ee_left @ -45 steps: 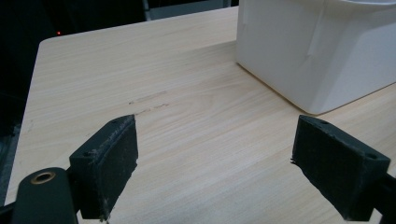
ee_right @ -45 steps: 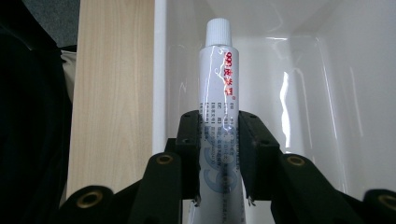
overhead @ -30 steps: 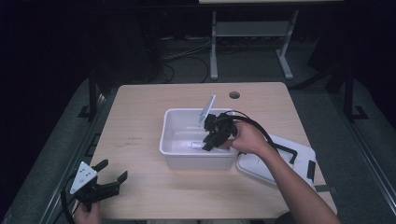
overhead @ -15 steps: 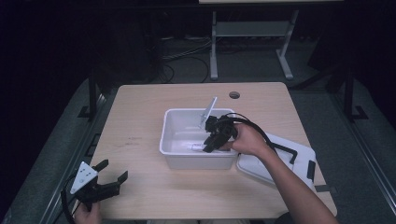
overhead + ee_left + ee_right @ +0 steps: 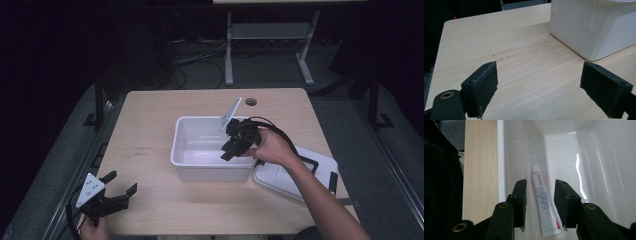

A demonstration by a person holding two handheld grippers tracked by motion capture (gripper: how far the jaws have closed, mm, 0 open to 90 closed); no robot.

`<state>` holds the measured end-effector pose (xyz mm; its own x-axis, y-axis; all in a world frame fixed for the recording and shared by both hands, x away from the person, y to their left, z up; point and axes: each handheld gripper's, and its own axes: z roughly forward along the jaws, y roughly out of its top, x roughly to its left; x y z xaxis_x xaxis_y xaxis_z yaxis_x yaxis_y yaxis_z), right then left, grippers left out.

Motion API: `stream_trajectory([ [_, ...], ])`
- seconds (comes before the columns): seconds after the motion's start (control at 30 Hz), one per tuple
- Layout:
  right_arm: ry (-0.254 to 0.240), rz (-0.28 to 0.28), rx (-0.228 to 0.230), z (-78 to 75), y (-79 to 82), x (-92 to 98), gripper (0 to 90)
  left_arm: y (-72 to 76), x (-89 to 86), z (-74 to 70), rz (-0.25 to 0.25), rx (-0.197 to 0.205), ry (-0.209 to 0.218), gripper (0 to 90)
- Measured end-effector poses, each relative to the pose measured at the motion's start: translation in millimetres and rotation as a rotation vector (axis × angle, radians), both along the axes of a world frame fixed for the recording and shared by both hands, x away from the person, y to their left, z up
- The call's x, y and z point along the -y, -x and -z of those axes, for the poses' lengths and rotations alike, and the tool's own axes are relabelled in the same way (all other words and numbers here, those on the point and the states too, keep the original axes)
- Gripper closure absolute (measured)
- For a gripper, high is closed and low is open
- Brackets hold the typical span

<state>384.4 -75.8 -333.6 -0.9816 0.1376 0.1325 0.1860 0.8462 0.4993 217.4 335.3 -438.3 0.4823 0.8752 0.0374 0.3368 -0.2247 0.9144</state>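
One toothpaste tube lies flat in the white bin, and I've got my right gripper straddling it, fingers apart. Left gripper sits wide open over the worktop.

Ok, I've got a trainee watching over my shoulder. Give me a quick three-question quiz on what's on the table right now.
1. True or false: the right gripper has its jaws shut on the toothpaste tube.
2. Where does the lid lie? A) on the white bin; B) on the table beside the bin; C) on the floor.
3. Fill in: the left gripper, jaws open, holds ____.

Key: 1. False, the jaws are open with the tube lying between them on the bin's floor. 2. B. 3. Nothing.
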Motion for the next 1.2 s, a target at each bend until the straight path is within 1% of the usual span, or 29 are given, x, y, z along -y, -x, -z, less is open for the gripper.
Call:
stream_trajectory([
  [0.17, -0.031, 0.024, 0.015, -14.4, 2.8, 17.3, 57.2, -0.4, 1.1, 0.1, 0.004, 0.000, -0.003, 13.4],
  [0.27, -0.023, 0.046, 0.030, -23.5, 5.8, 29.1, 55.5, -0.7, 1.0, 0.3, 0.003, -0.001, -0.003, 13.4],
  [0.33, -0.027, 0.061, 0.039, -29.9, 7.4, 38.0, 53.8, -0.7, 1.0, 0.2, 0.003, -0.001, -0.004, 13.4],
  [0.43, -0.028, 0.086, 0.057, -35.1, 8.3, 48.7, 50.9, -0.6, 1.3, 0.1, 0.004, -0.002, -0.007, 13.4],
  [0.5, -0.026, 0.104, 0.060, -37.0, 9.2, 56.8, 49.1, -0.7, 1.4, 0.2, 0.004, -0.002, -0.006, 13.4],
  [0.63, -0.030, 0.128, 0.066, -37.8, 11.8, 73.1, 48.1, -1.0, 1.8, 0.4, 0.005, -0.004, -0.006, 13.4],
  [0.8, -0.022, 0.166, 0.067, -36.4, 12.3, 94.7, 46.8, -1.0, 2.8, 0.3, 0.003, -0.002, -0.007, 13.4],
  [0.87, -0.010, 0.182, 0.064, -34.4, 12.0, 103.2, 45.5, -0.8, 2.9, 0.0, 0.004, 0.001, -0.008, 13.4],
  [0.9, 0.000, 0.192, 0.071, -33.4, 12.1, 107.1, 45.3, -0.7, 3.0, -0.1, 0.005, 0.002, -0.009, 13.4],
  [1.07, 0.003, 0.233, 0.055, -23.6, 12.1, 127.7, 45.4, -0.7, 3.6, -0.1, 0.005, 0.002, -0.008, 13.4],
  [1.1, 0.013, 0.238, 0.049, -22.3, 11.9, 129.9, 45.1, -0.7, 3.6, 0.0, 0.006, 0.000, -0.009, 13.4],
  [1.13, 0.018, 0.247, 0.051, -20.3, 12.1, 133.0, 45.2, -0.8, 3.7, 0.0, 0.007, -0.001, -0.009, 13.4],
  [1.2, 0.008, 0.260, 0.044, -16.9, 12.0, 138.9, 45.4, -0.7, 3.7, -0.1, 0.006, 0.000, -0.012, 13.4],
])
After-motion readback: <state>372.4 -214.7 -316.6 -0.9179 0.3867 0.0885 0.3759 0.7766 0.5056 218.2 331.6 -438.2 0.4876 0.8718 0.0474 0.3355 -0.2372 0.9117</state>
